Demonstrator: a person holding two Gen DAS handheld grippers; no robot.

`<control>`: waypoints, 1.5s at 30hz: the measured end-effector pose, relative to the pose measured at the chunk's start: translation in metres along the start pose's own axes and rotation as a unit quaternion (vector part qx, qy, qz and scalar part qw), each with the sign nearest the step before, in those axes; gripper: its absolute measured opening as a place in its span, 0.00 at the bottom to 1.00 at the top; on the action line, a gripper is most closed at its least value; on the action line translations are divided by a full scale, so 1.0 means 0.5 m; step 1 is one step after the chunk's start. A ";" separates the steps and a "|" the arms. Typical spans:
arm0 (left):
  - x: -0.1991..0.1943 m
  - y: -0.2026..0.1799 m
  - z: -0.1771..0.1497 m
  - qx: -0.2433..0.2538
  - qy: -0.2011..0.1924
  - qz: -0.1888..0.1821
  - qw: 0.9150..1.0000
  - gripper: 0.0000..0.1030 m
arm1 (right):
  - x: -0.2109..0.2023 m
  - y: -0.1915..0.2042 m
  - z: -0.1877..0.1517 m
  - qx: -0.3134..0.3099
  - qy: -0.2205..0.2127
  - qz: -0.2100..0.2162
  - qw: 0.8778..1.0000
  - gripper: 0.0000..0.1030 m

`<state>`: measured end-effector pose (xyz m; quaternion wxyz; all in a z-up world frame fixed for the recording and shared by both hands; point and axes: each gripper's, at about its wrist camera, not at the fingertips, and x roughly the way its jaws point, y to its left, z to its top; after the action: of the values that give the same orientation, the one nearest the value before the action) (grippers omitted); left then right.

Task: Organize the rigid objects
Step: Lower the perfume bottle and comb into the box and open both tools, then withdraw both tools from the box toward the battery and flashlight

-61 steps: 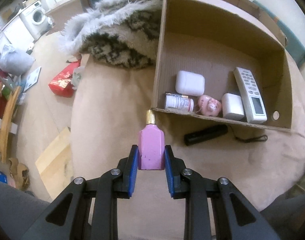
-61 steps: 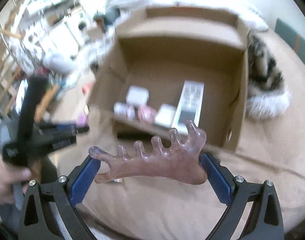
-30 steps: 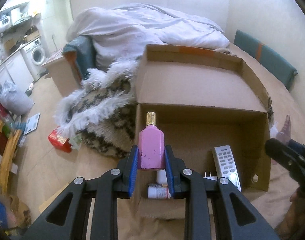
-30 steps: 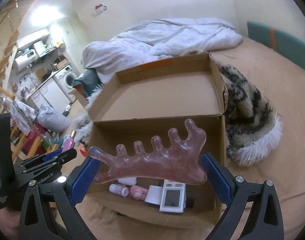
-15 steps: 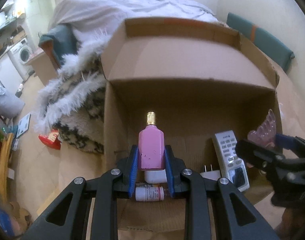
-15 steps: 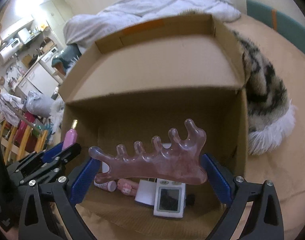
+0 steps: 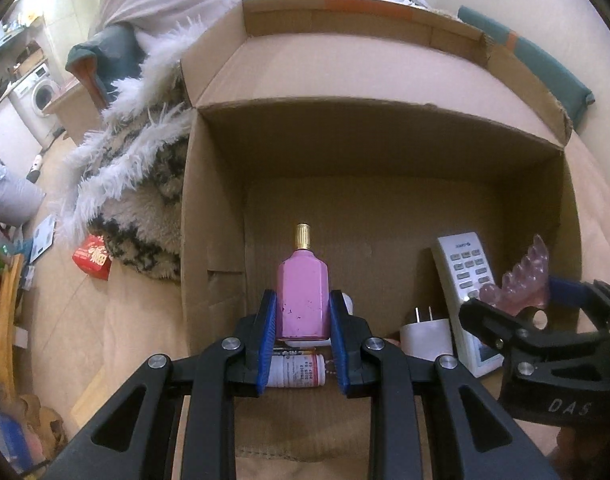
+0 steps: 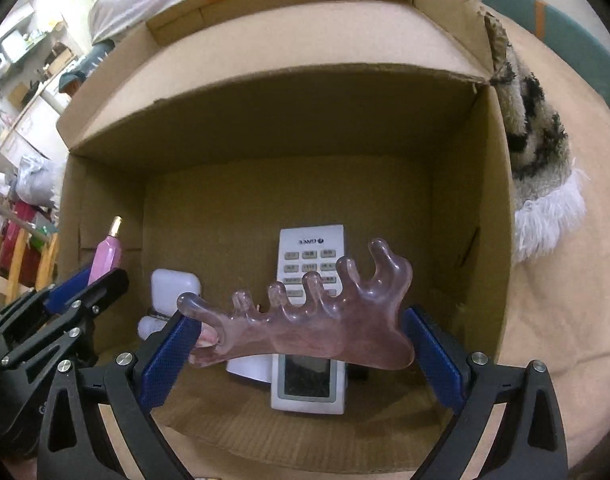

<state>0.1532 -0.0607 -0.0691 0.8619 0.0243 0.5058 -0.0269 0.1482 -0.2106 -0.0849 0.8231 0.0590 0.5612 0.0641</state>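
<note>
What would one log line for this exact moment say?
left gripper: shut on pink bottle | right gripper: shut on pink comb | both over cardboard box | remote inside

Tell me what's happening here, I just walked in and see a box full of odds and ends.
A person is packing small items into a cardboard box using two handheld grippers. The left gripper is clamped on a pink bottle with a gold cap, held above the box's left side. The right gripper grips a translucent pink comb-shaped tool over a white remote. A charger plug, a white case and a small labelled bottle already lie inside.
</note>
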 end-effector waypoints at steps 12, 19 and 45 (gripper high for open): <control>0.021 0.015 -0.001 -0.007 0.013 0.011 1.000 0.22 | 0.012 0.024 0.011 0.000 0.007 -0.004 1.000 1.00; 0.022 0.018 0.000 -0.006 0.016 0.014 1.000 0.22 | 0.015 0.010 0.008 0.002 0.011 0.009 1.000 1.00; -0.023 -0.020 -0.005 0.018 -0.006 -0.007 1.000 0.66 | -0.028 -0.028 0.020 0.031 -0.012 0.081 0.996 1.00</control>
<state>0.1449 -0.0702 -0.0605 0.8641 0.0366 0.5002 -0.0421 0.1530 -0.2271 -0.0711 0.8199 0.1310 0.5459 0.1123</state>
